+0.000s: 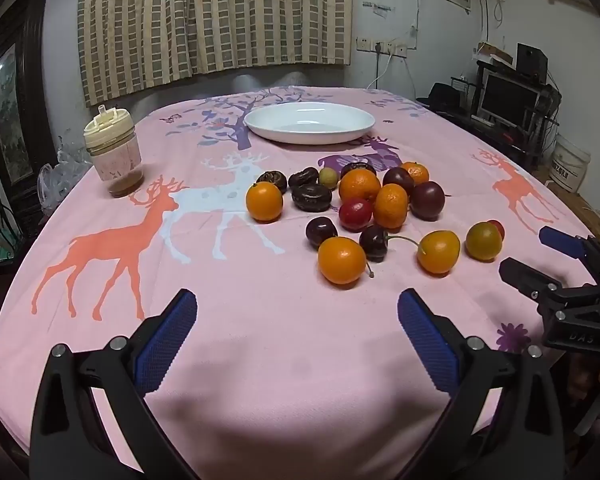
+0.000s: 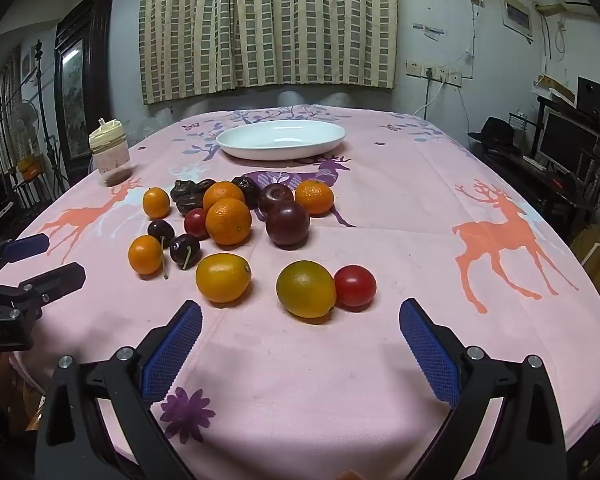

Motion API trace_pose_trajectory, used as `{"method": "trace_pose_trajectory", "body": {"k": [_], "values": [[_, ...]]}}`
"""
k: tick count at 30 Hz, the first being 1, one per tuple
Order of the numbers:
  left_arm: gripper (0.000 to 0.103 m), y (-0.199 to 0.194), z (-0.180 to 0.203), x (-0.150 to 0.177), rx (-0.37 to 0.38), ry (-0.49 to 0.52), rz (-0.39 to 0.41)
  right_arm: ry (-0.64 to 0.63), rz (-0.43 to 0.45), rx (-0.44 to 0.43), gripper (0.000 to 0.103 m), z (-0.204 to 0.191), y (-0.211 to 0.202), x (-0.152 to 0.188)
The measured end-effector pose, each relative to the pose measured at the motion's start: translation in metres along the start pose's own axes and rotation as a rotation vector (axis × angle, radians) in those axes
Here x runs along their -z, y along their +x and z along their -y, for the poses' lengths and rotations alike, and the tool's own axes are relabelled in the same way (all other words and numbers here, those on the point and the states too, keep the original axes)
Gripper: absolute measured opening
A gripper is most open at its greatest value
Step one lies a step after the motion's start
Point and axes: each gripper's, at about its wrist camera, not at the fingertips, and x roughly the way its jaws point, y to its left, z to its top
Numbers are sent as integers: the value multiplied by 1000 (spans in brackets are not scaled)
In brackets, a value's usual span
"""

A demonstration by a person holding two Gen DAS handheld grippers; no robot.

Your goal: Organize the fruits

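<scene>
fruits [image 2: 236, 236] on table ahead of both claws, left claw [image 1: 297, 318] and right claw [image 2: 300, 326] wide open, empty

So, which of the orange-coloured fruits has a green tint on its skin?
The greenish-orange fruit nearest the right gripper, touching the small red tomato. The other orange fruits are evenly orange, with no green.

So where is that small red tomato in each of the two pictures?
Left wrist view: the red tomato peeks out at far right, mostly hidden behind a greenish-orange fruit.
Right wrist view: the red tomato sits lower centre, touching that fruit's right side.
Shared landmark: the white plate beyond the fruit.
</scene>
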Motion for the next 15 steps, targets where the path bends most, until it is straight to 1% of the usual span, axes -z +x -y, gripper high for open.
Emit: {"method": "trace_pose_trajectory", "body": {"k": [3, 8, 9, 15], "values": [[98, 0, 0, -1, -8, -2, 6, -1, -2, 0, 99, 0, 0, 0], [98, 4, -2, -3, -1, -3, 7, 0, 3, 0, 99, 0, -2, 0], [98, -1, -6, 1, -6, 0, 14, 0, 2, 0, 99, 0, -1, 0], [98, -1, -5, 4, -9, -2, 12, 0, 2, 1, 99, 0, -1, 0]]}}
